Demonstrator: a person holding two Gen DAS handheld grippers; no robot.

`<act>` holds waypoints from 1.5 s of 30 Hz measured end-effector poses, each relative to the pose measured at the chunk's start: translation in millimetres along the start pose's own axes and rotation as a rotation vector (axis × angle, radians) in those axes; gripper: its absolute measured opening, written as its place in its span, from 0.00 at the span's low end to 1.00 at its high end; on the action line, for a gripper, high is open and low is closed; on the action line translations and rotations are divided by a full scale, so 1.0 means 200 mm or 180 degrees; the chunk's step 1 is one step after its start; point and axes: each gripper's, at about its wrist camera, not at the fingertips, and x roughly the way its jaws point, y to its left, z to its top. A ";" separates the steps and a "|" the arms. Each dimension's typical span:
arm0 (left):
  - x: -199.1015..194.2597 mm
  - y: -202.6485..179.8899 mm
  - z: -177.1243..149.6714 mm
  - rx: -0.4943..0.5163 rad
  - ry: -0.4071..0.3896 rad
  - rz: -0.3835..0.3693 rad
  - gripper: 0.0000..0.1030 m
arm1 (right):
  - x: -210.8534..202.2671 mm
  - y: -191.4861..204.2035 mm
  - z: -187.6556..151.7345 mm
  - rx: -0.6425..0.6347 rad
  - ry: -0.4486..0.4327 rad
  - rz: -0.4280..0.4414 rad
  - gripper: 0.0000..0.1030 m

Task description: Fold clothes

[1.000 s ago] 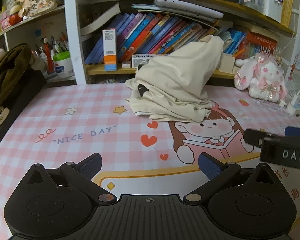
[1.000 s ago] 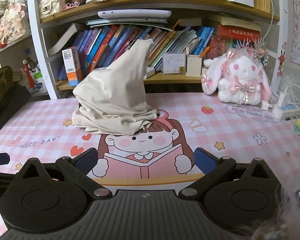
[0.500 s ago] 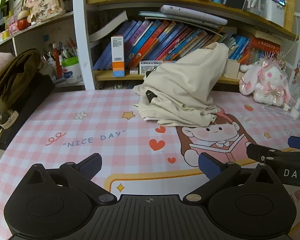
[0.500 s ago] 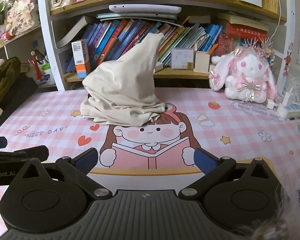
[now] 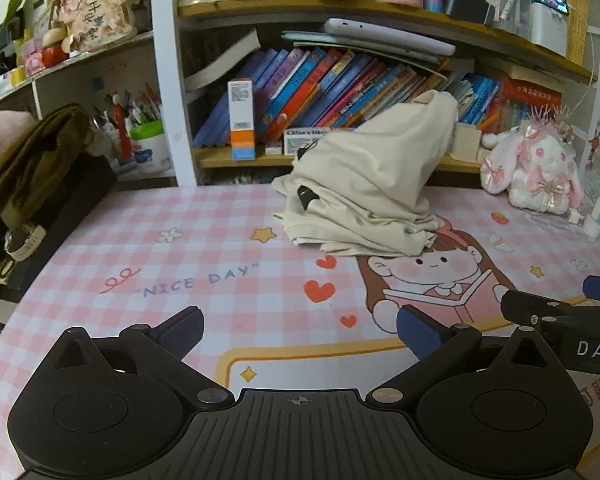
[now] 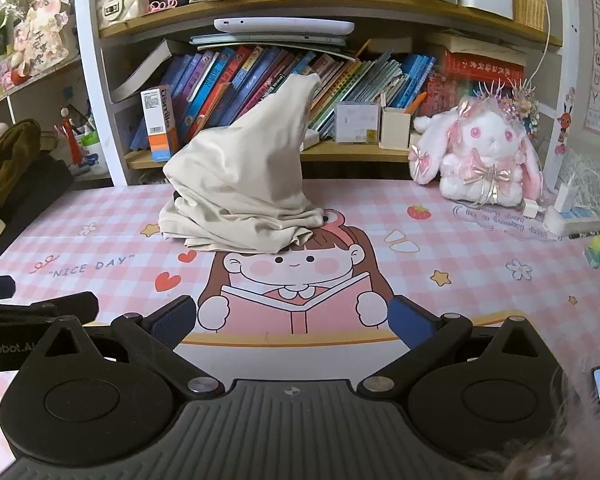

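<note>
Up at about 12 o'clock from my left gripper (image 5: 298, 330), the cream garment (image 5: 364, 192) is sitting in a crumpled heap at the far side of the pink desk mat (image 5: 204, 248), with one corner propped up against the books (image 5: 324, 92) on the low shelf behind it. It isn't folded as it lies. Both tools have their blue pads spread wide with nothing between them, and my right gripper (image 6: 292, 320) sees the same pile at roughly 11 o'clock, well apart from either tool. What worries me: that peaked corner leans on the bookshelf, so tugging from the wrong edge could drag a book or the small box (image 6: 358, 124) down with it. Layers look bunched too, so I might pinch two thicknesses and never get it flat. At 2 o'clock the plush bunny (image 6: 484, 156) and the charger (image 6: 568, 216) are close enough to get swept.
</note>
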 end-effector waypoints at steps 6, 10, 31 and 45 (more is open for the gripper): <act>-0.02 -0.02 0.01 0.0095 -0.0043 0.0035 1.00 | -0.01 0.00 0.00 0.0050 -0.0054 0.0062 1.00; -0.01 -0.02 0.02 0.0052 -0.0075 -0.0061 1.00 | 0.00 -0.01 0.00 0.0087 -0.0024 0.0054 1.00; 0.10 -0.01 0.00 -0.0063 0.0128 -0.0302 1.00 | 0.08 -0.04 0.02 0.0116 0.0099 -0.0105 1.00; 0.14 -0.04 0.02 -0.0034 0.0147 -0.0260 1.00 | 0.12 -0.10 0.01 0.0359 0.0135 0.0000 1.00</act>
